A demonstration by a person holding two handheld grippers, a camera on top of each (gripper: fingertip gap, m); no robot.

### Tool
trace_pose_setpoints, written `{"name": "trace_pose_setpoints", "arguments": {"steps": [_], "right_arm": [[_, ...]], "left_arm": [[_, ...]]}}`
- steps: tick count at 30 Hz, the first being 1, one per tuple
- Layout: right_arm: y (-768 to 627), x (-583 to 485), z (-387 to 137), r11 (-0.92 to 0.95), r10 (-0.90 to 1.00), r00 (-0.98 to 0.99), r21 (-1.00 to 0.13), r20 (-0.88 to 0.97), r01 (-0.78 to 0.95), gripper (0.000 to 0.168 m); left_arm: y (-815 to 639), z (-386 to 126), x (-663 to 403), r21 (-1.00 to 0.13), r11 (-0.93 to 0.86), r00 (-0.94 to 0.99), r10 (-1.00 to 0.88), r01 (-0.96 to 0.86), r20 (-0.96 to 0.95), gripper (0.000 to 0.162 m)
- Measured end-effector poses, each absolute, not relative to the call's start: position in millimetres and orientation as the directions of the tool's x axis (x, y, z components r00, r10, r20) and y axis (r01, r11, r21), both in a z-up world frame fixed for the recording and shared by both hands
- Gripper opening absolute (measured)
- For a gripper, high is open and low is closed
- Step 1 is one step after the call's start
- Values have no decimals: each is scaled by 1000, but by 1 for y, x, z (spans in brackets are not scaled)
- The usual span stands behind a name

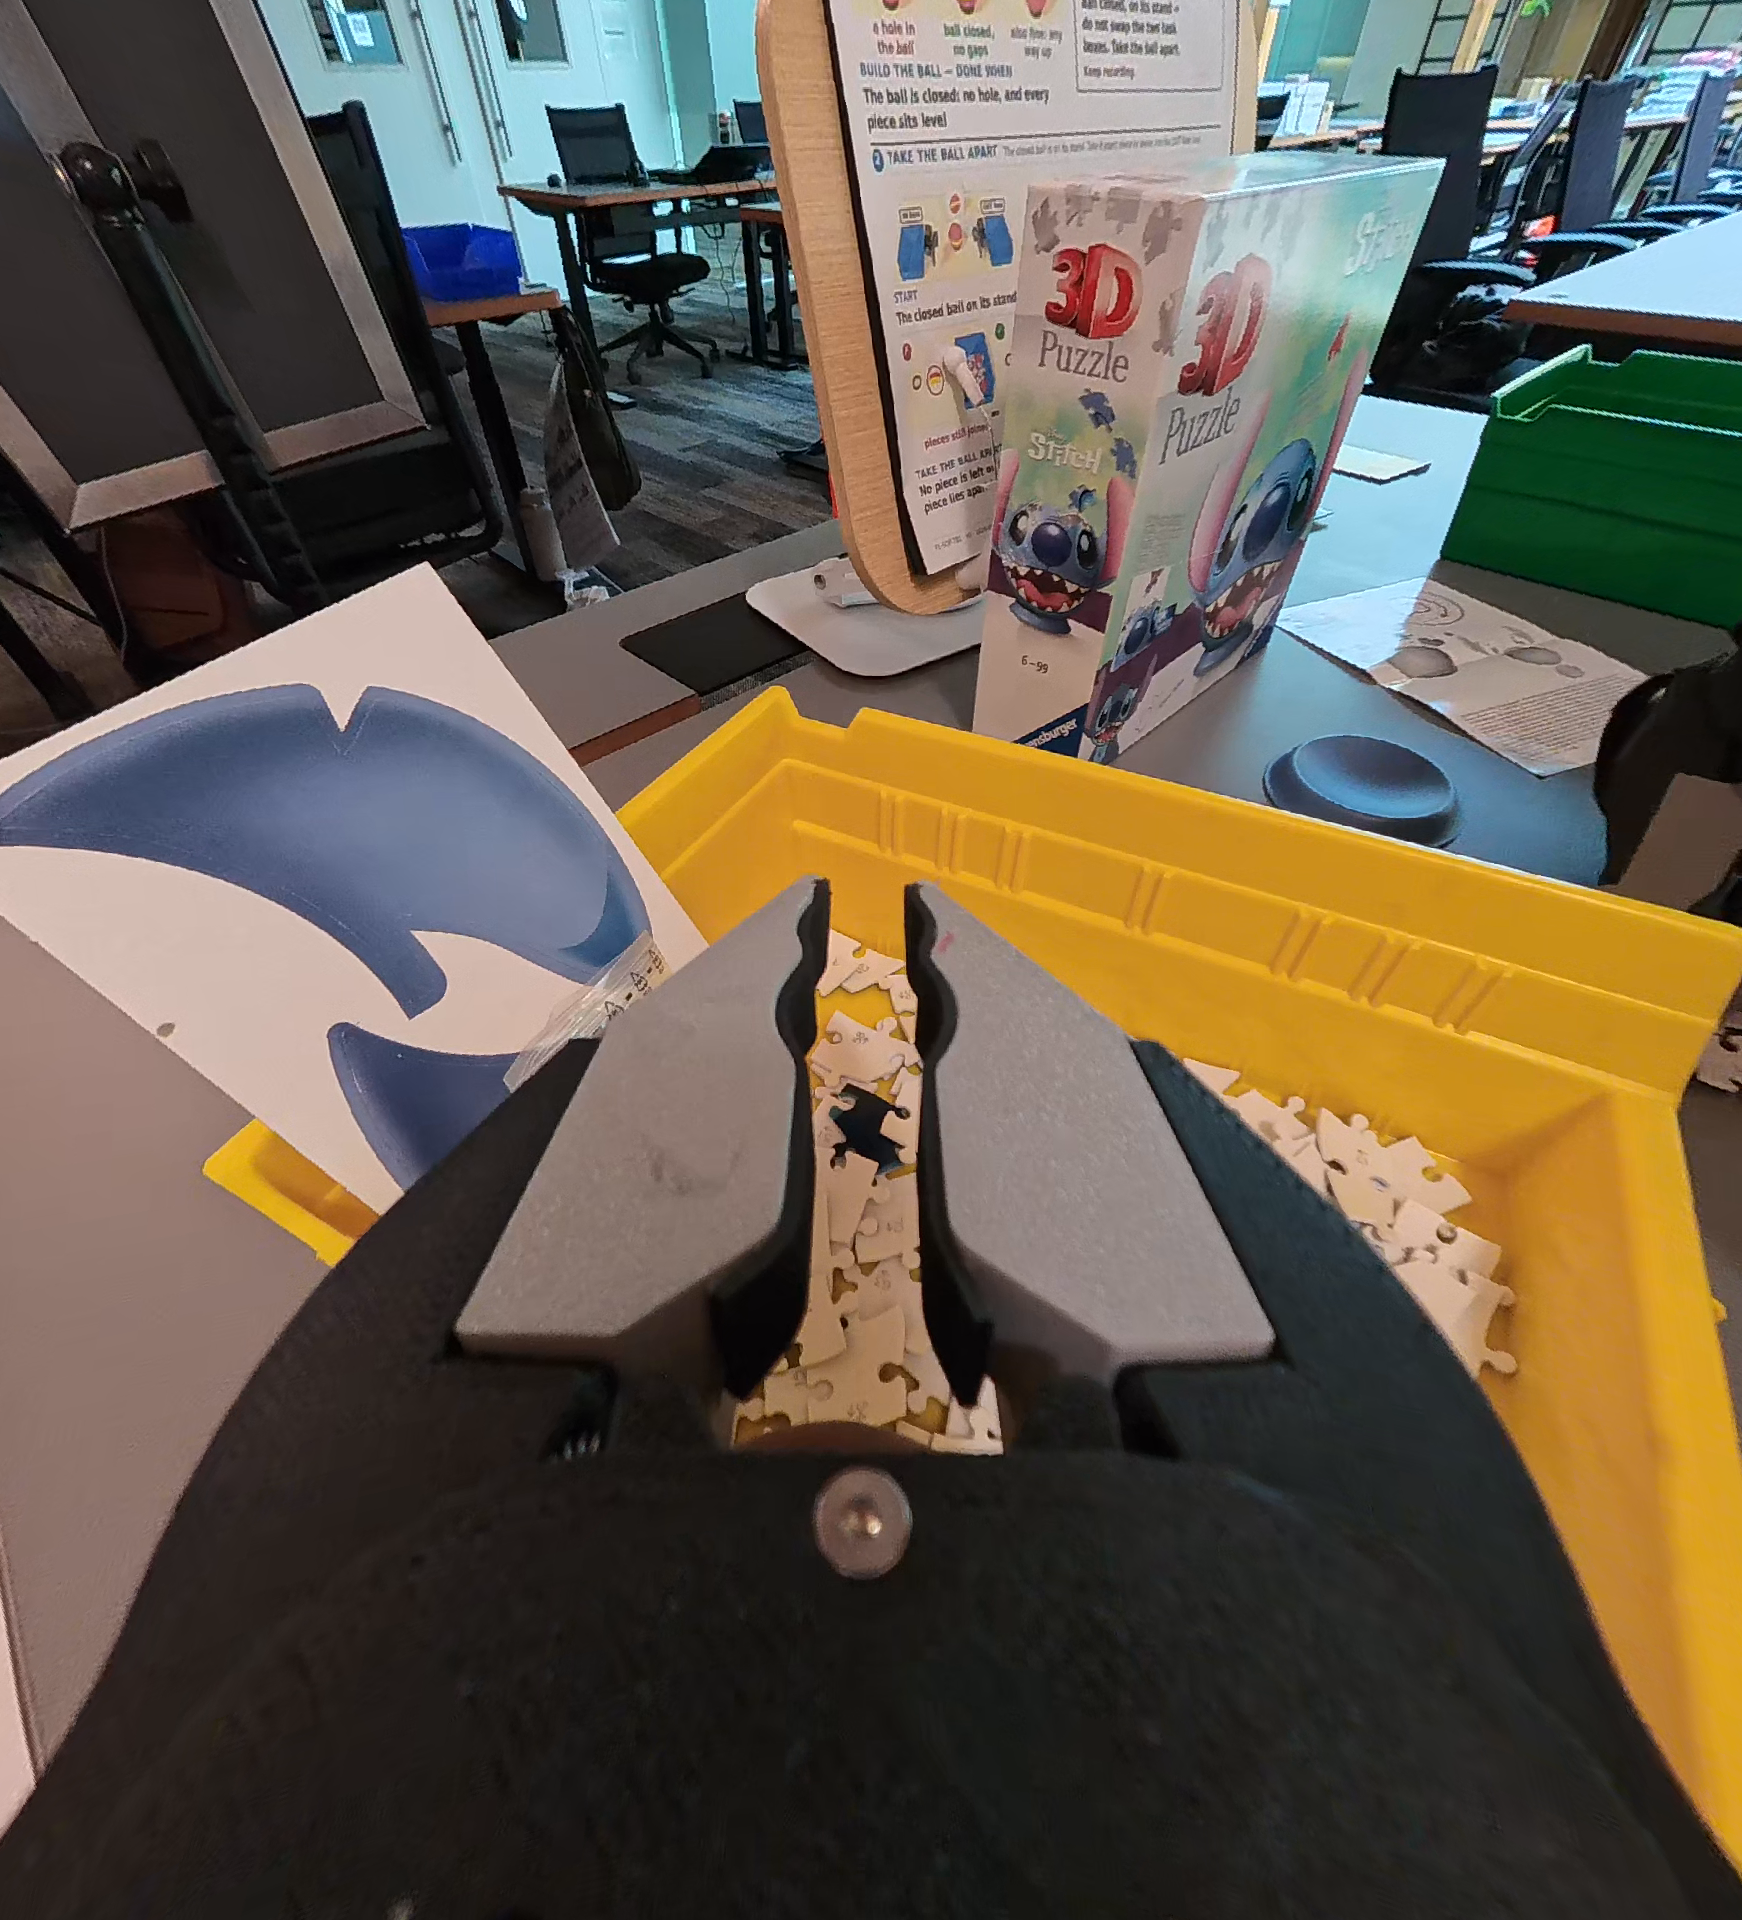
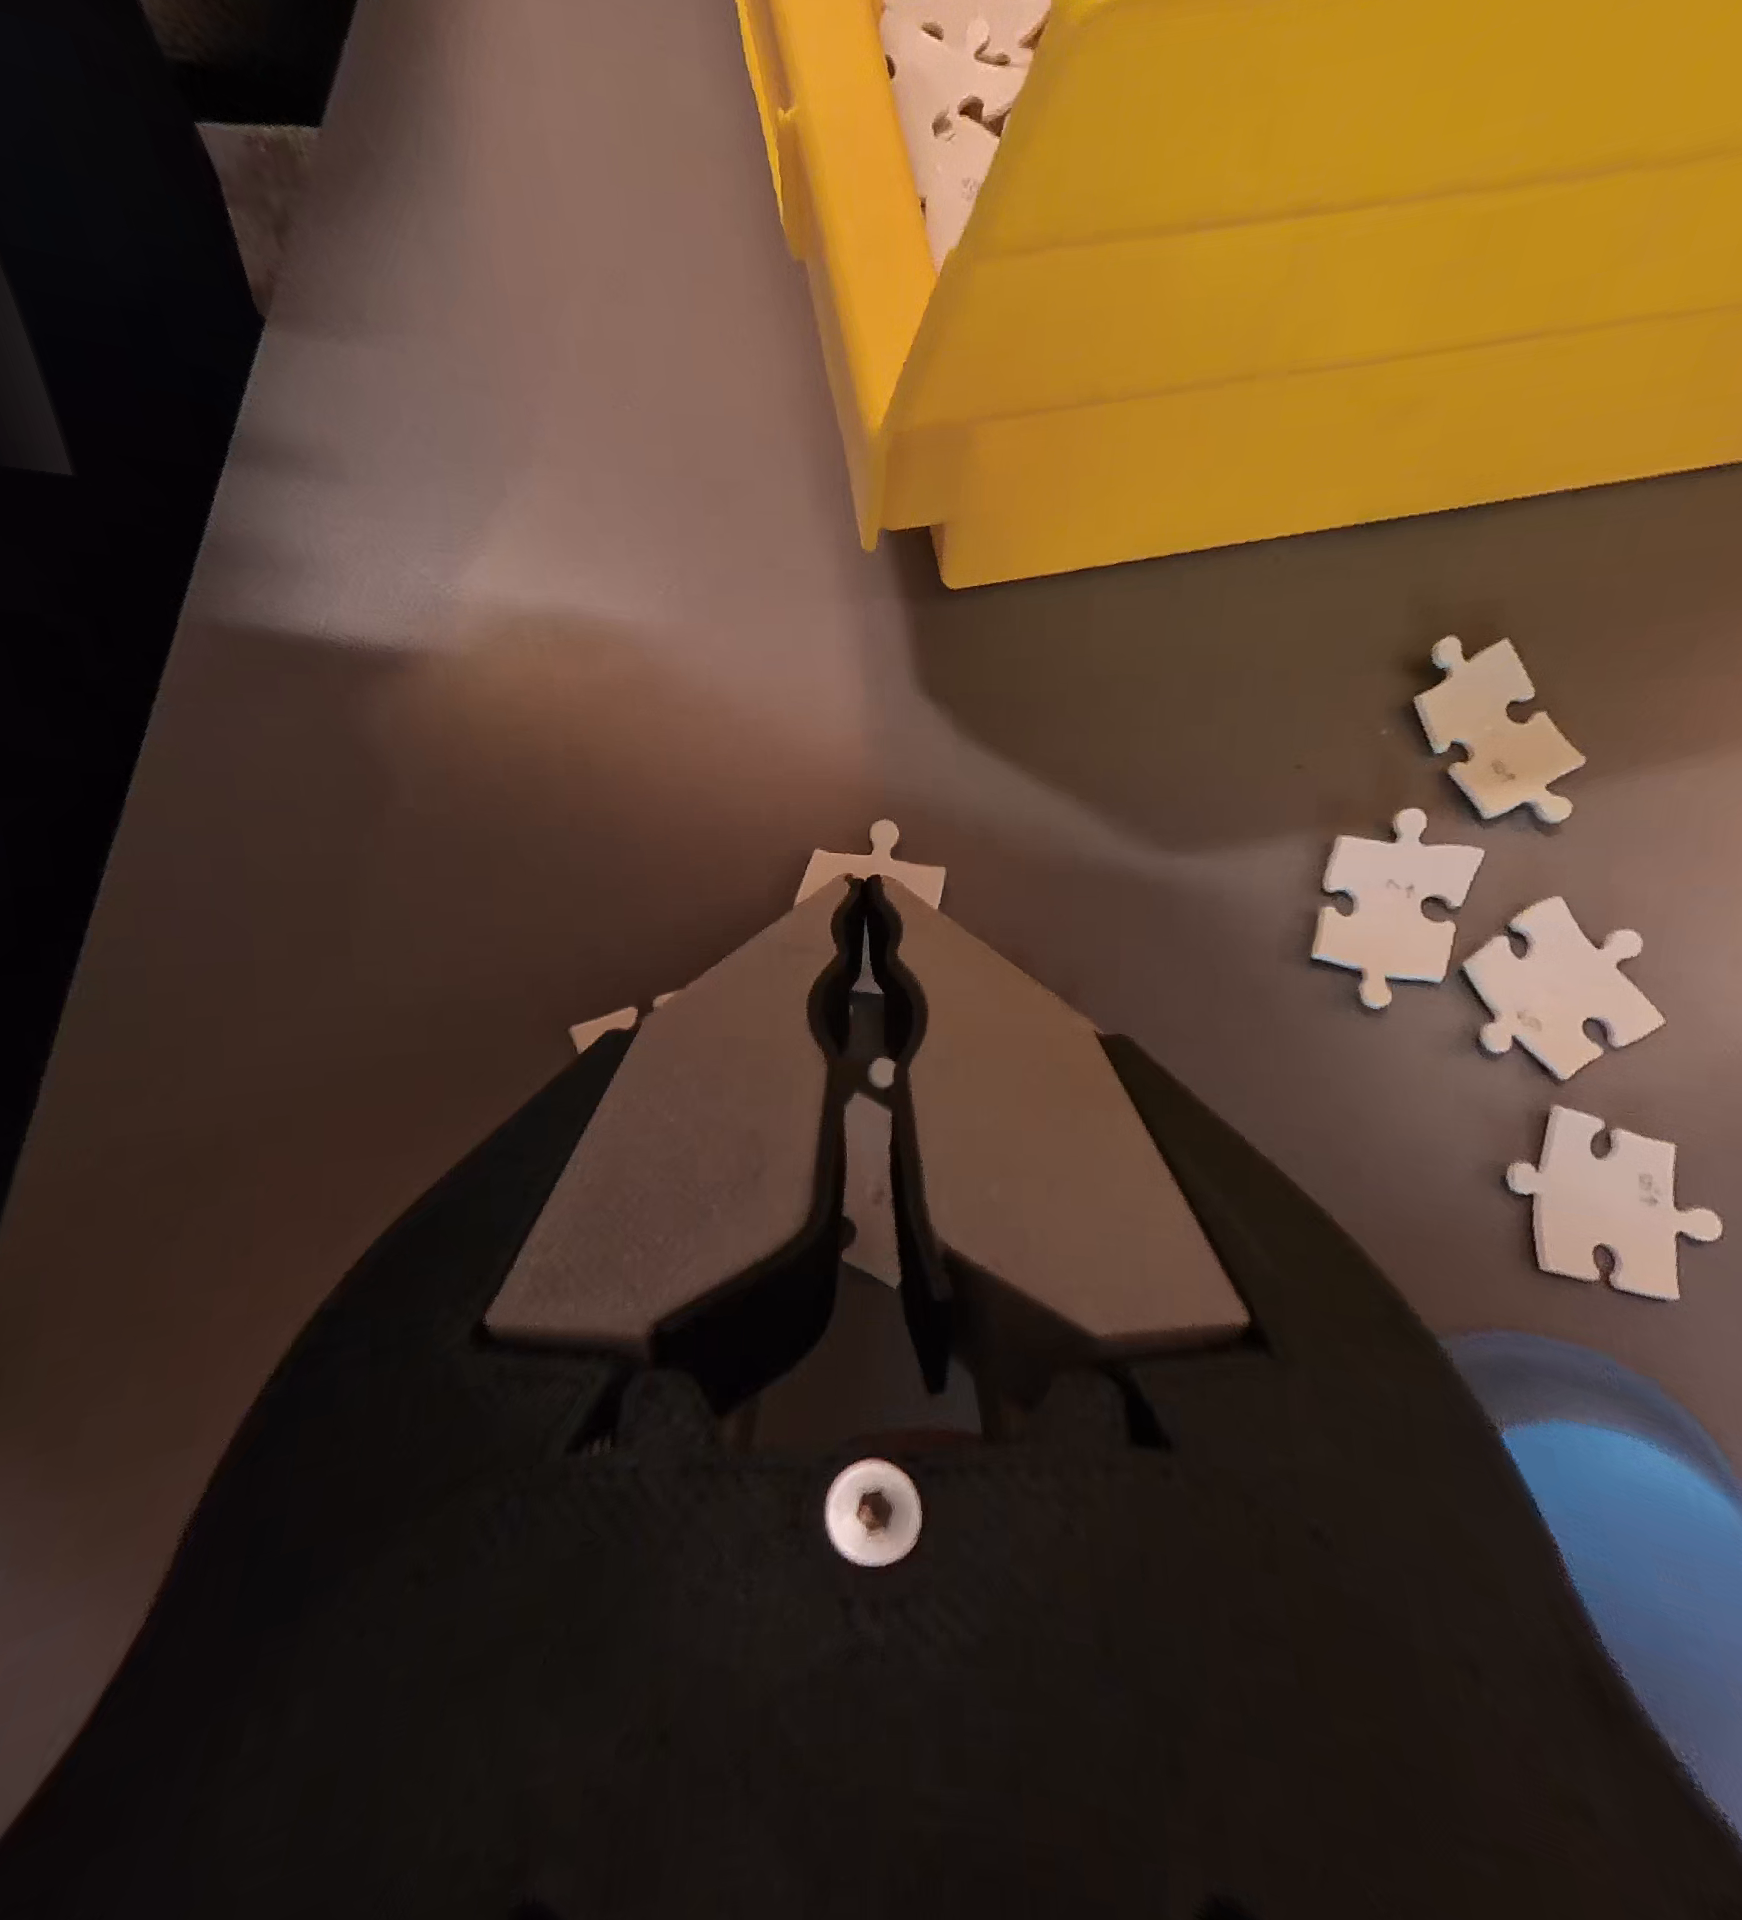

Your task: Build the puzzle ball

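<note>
My left gripper (image 1: 867, 896) hangs over a yellow bin (image 1: 1262, 914) filled with white, face-down puzzle pieces (image 1: 1386, 1174). Its jaws stand a narrow gap apart and hold nothing. One dark blue face-up piece (image 1: 862, 1132) lies in the bin below the gap. My right gripper (image 2: 862, 883) is low over the grey table, to the right of the bin (image 2: 1366, 343). It is shut, with a thin white sliver between the jaws and a white puzzle piece (image 2: 877, 857) showing just past the tips. More white shows under the fingers. Several loose white pieces (image 2: 1397, 914) lie to its right.
A puzzle box (image 1: 1189, 447) and an instruction board (image 1: 908, 312) stand behind the bin, with a dark round stand (image 1: 1360, 790) and a green bin (image 1: 1656, 478) to the right. A white sheet with blue shapes (image 1: 306, 831) leans on the left. A blurred blue rounded object (image 2: 1656, 1621) sits near the right gripper. The grippers' ends are close to 30 cm from one another.
</note>
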State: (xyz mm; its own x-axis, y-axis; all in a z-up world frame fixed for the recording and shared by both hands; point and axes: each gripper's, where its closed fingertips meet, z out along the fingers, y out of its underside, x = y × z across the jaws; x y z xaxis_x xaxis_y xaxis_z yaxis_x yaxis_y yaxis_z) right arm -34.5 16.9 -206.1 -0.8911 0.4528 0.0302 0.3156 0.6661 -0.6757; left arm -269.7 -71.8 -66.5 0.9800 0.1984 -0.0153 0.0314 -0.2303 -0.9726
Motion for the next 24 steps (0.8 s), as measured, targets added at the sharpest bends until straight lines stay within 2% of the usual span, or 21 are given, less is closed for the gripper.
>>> {"name": "trace_pose_setpoints", "arguments": {"steps": [10, 24], "right_arm": [[26, -76, -206, 626, 596, -789, -702, 148, 341, 0], [53, -108, -204, 516, 738, -661, -742, 133, 427, 0]], "left_arm": [[-72, -67, -269, -972, -232, 980, 199, 28, -19, 11], [-72, -67, -269, -972, -232, 979, 201, 26, -22, 11]]}}
